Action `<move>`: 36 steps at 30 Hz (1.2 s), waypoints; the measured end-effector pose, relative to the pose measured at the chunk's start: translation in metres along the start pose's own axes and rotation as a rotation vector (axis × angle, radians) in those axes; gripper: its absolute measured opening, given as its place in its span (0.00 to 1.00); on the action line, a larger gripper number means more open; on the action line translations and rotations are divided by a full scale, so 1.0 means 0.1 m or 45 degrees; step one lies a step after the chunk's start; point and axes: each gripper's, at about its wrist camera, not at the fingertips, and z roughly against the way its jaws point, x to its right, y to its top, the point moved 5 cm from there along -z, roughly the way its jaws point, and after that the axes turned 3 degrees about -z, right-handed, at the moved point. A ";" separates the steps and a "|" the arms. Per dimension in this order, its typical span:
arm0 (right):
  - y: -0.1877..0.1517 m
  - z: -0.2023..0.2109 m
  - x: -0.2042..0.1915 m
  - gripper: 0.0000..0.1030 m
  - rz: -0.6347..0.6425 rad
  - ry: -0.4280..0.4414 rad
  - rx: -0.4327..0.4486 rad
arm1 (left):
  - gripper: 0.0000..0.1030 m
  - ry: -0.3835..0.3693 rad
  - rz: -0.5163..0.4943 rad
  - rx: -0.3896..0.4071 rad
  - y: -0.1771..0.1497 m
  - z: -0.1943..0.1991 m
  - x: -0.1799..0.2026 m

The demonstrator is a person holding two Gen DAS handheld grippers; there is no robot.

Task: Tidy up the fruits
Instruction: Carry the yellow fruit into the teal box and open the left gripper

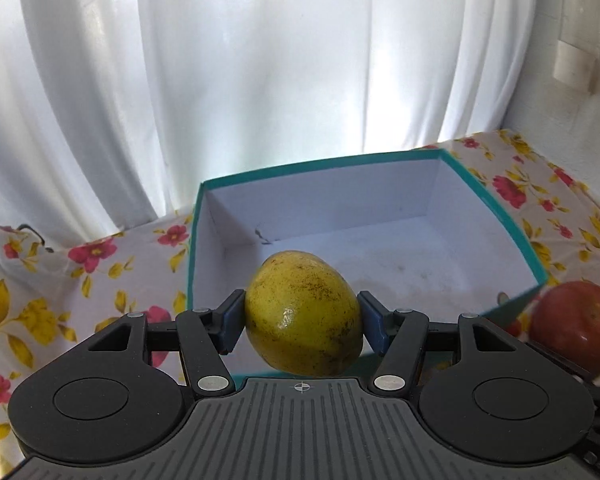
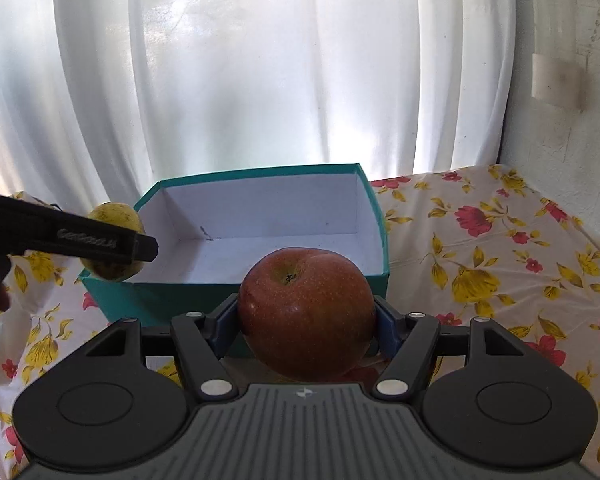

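Over the near left corner of the box we hold the mango in our left gripper, its blue pads pressed against the fruit's two sides so the jaws stand only as wide as the fruit. Our right gripper is closed the same way on the apple, which hangs in front of the box's near wall, above the flowered cloth and not yet over the opening. From the right wrist view the mango sits right at the box's near left rim, partly hidden by the left gripper's finger. The white floor of the box shows no fruit in it, so we judge this to be the carrying step, both fruits up and neither delivered. Next we would carry the mango farther over the opening, lower it toward the floor and then part the jaws; the apple needs to clear the near wall first. Lowering the two well apart should keep the grippers from bumping.
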 end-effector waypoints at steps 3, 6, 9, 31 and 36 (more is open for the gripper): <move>0.04 -0.01 0.03 0.66 -0.002 -0.011 0.006 | 0.63 0.019 0.005 -0.019 0.03 -0.15 0.00; 0.07 -0.03 0.07 0.66 -0.006 -0.022 0.012 | 0.63 0.027 -0.003 -0.047 0.00 -0.29 0.03; 0.10 -0.07 0.10 0.66 -0.013 -0.038 0.021 | 0.63 0.008 -0.008 -0.069 -0.01 -0.39 0.07; 0.31 -0.49 0.08 0.66 0.030 -0.066 0.010 | 0.63 0.017 0.059 -0.368 -0.20 -1.12 -0.01; 0.35 -0.64 0.06 0.66 0.050 -0.075 -0.002 | 0.63 0.035 0.062 -0.422 -0.24 -1.16 -0.03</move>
